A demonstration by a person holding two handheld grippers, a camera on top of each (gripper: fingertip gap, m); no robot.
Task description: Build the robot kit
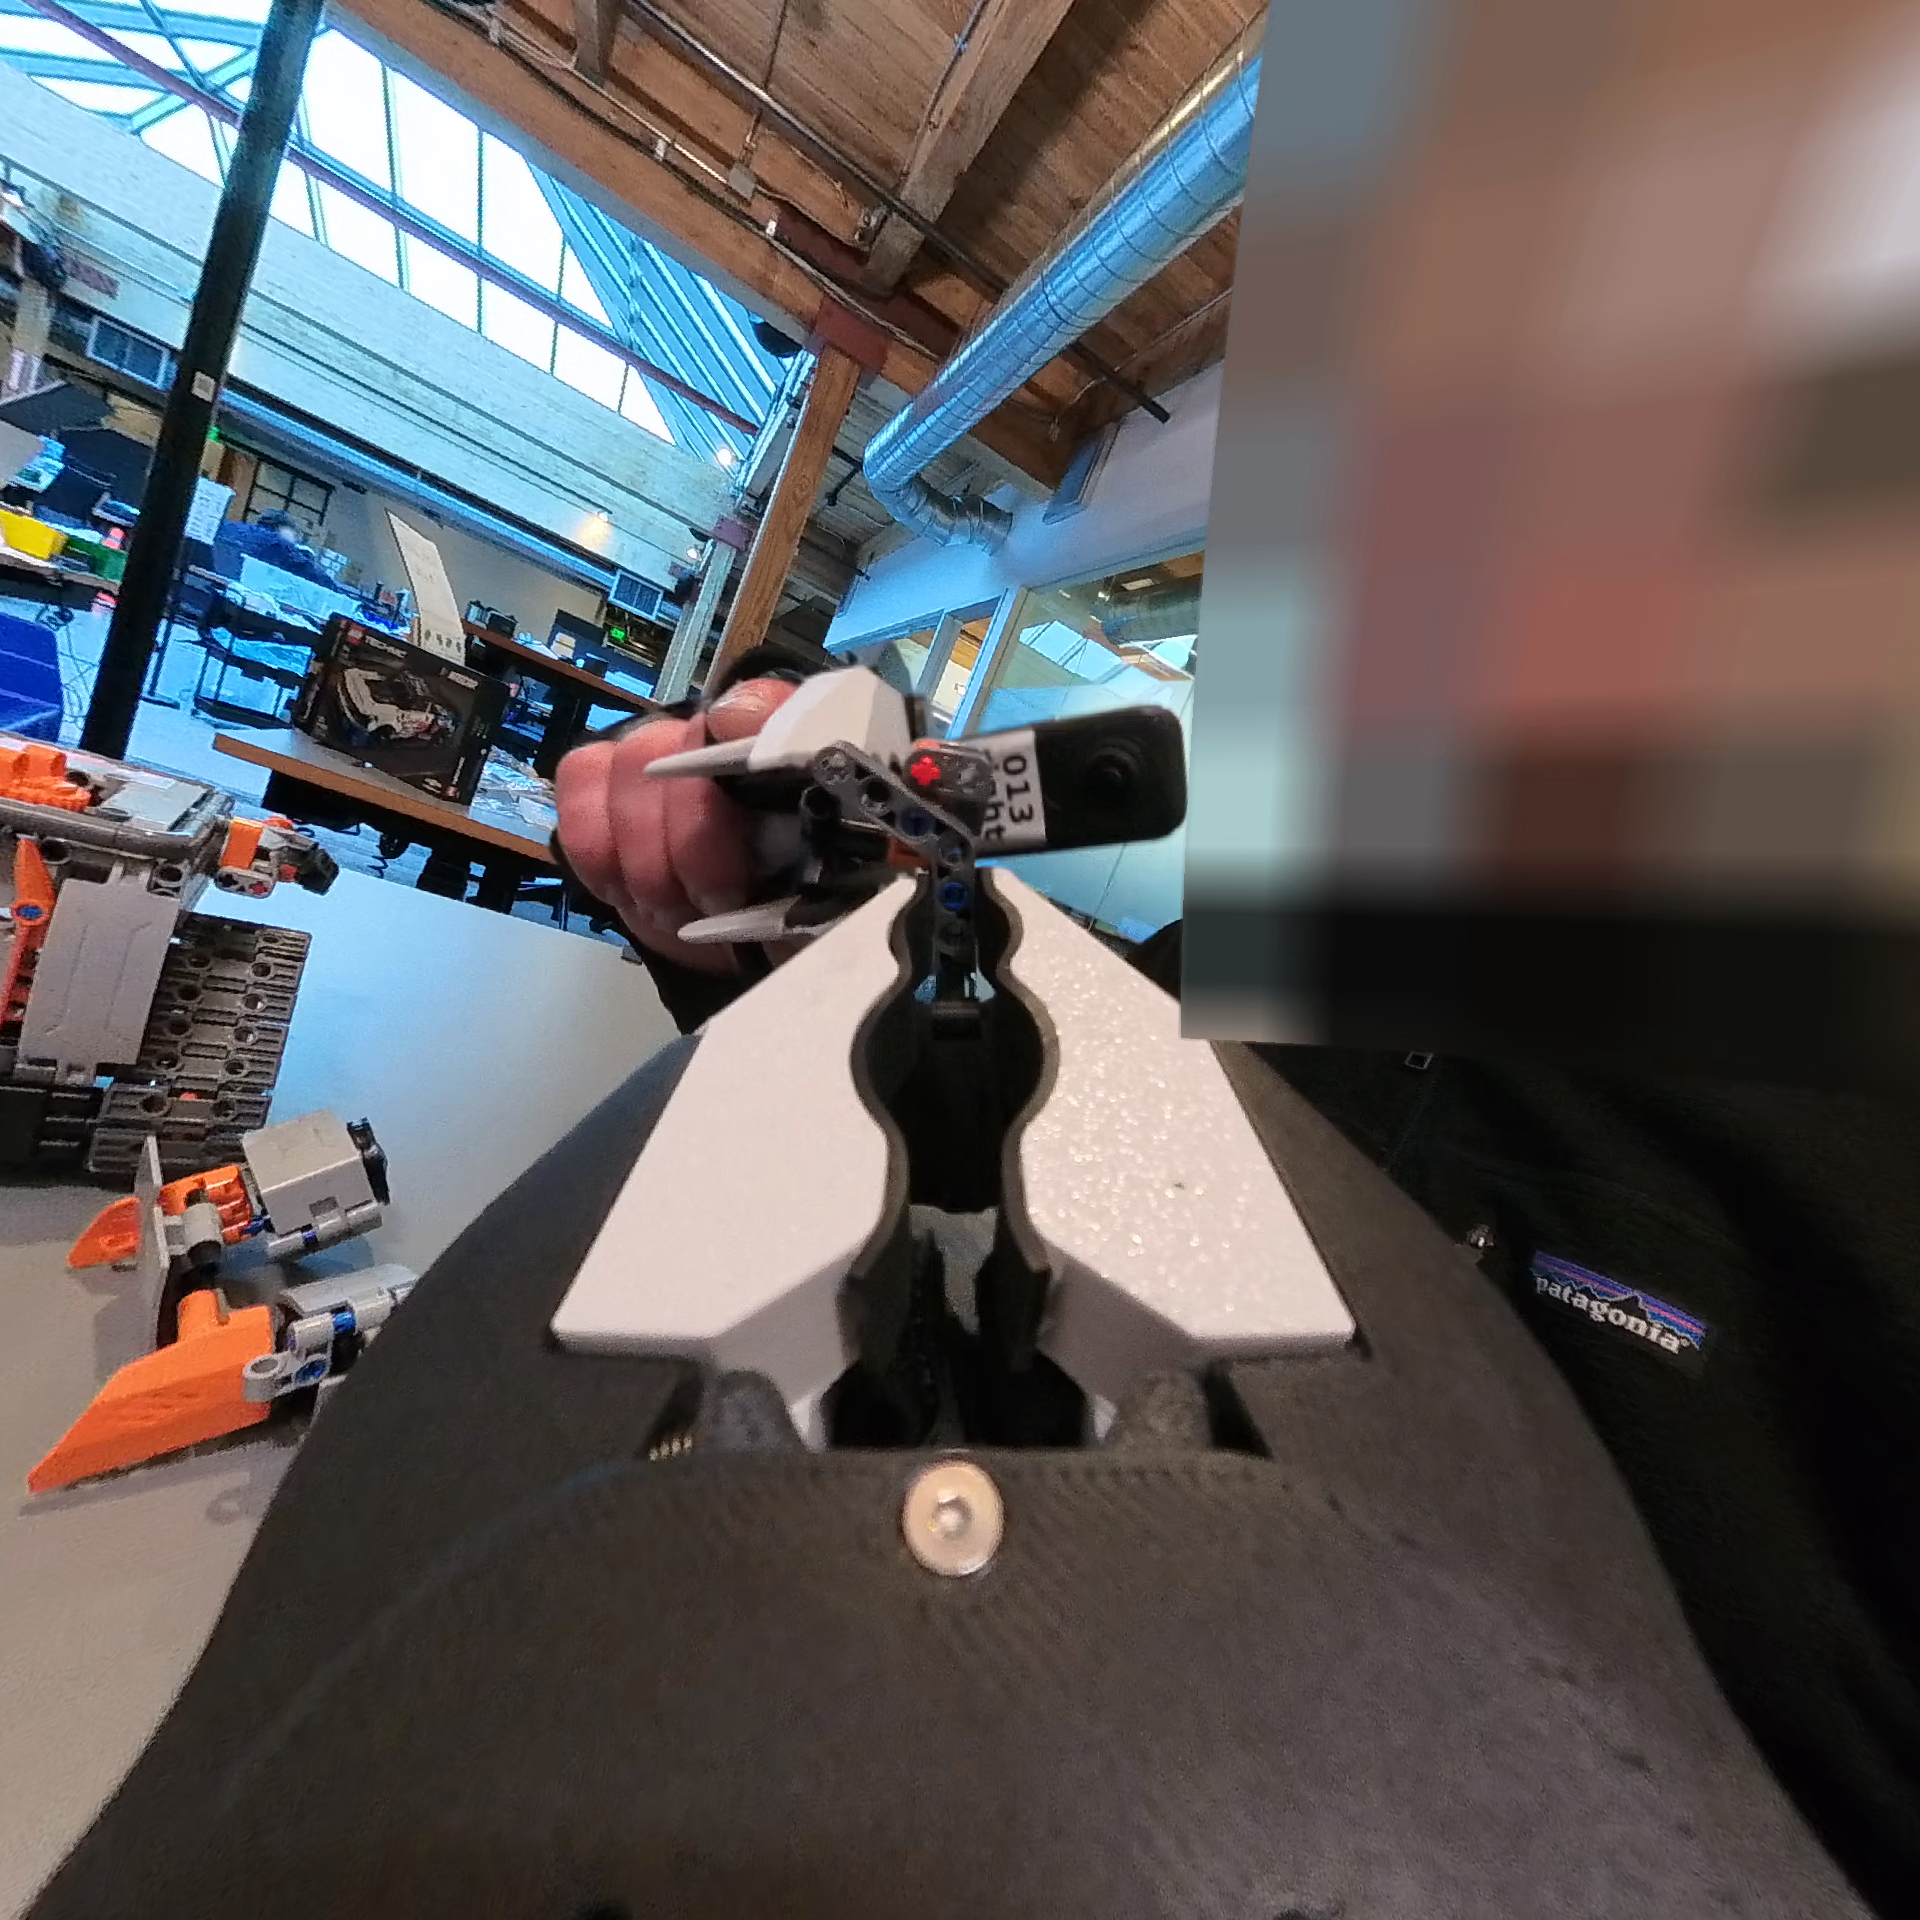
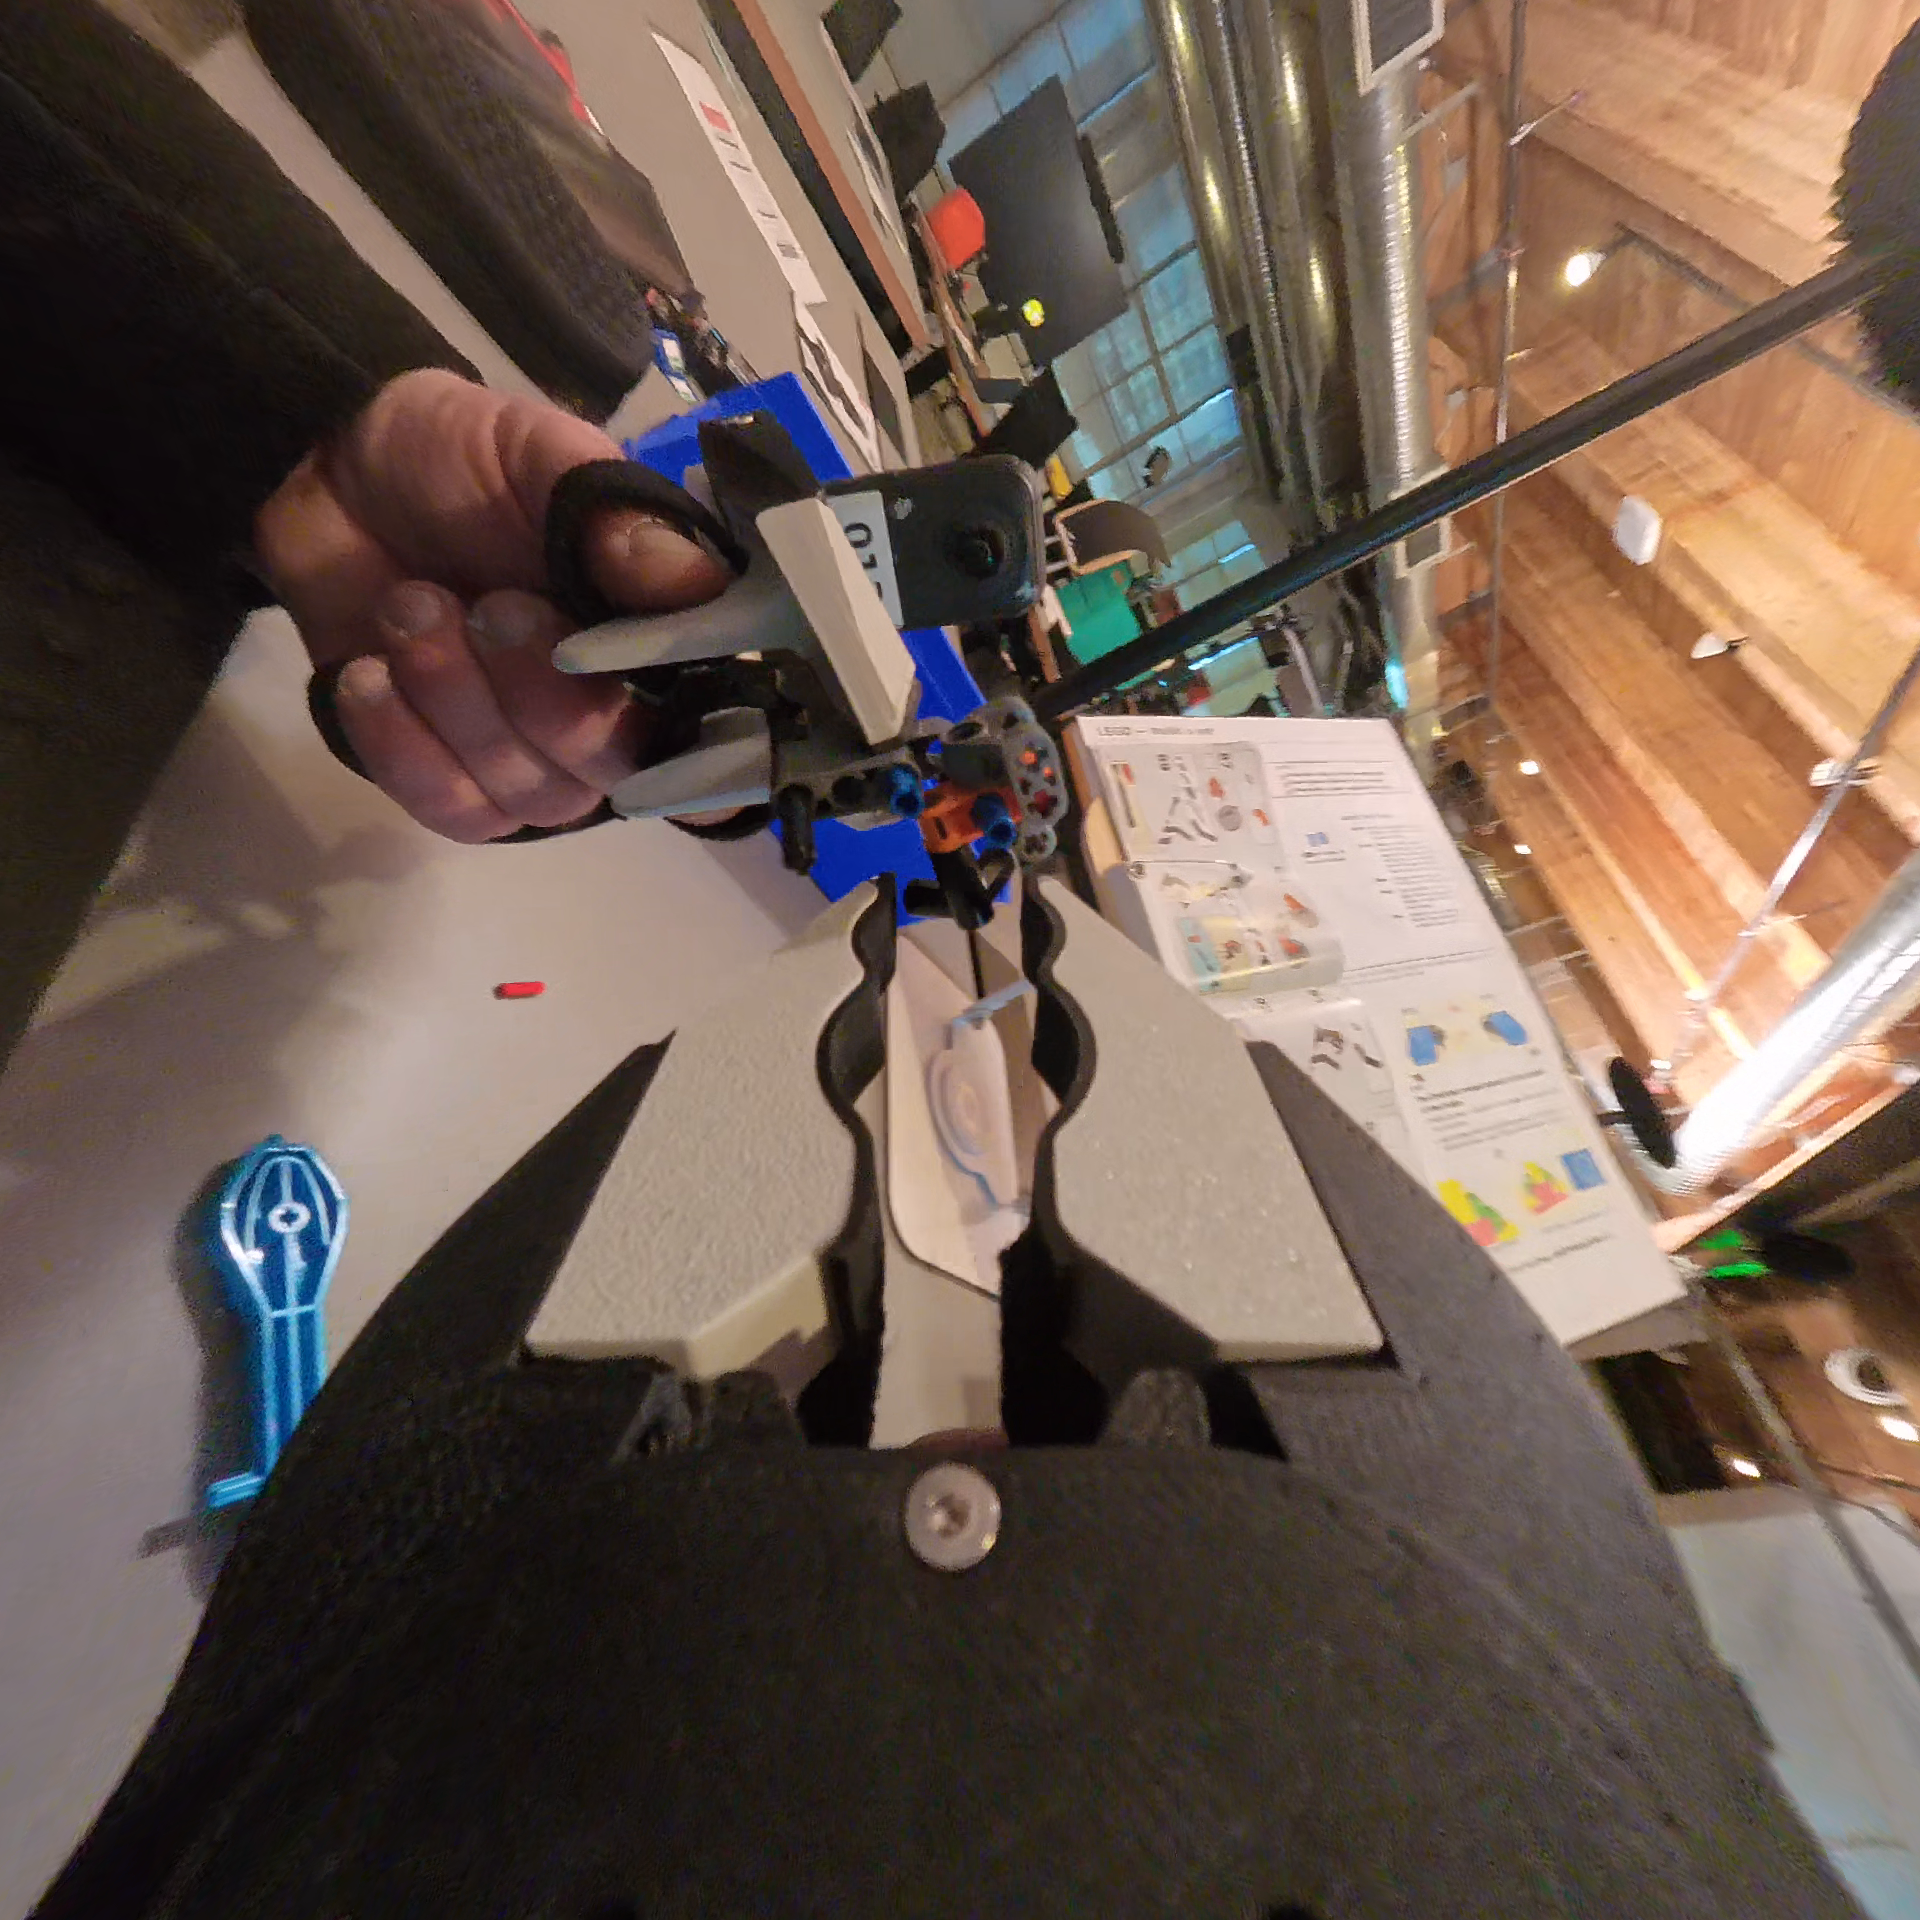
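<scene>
A small Technic assembly of dark grey beams, blue pins, a red axle end and an orange part is held up in the air between both grippers. My left gripper is shut on a dark grey beam at the bottom of the assembly. In the right wrist view the assembly sits just past my right gripper, whose jaws stand narrowly apart around its black lower parts. Each view shows the other gripper, held by a hand, meeting the assembly from the far side.
A big orange and grey Technic model and loose orange sub-assemblies lie on the pale table at left. A blue tool, a red pin, a blue bin and an open instruction booklet also lie there. A person's black jacket is close. My two grippers' fingertips are within a few centimetres of each other.
</scene>
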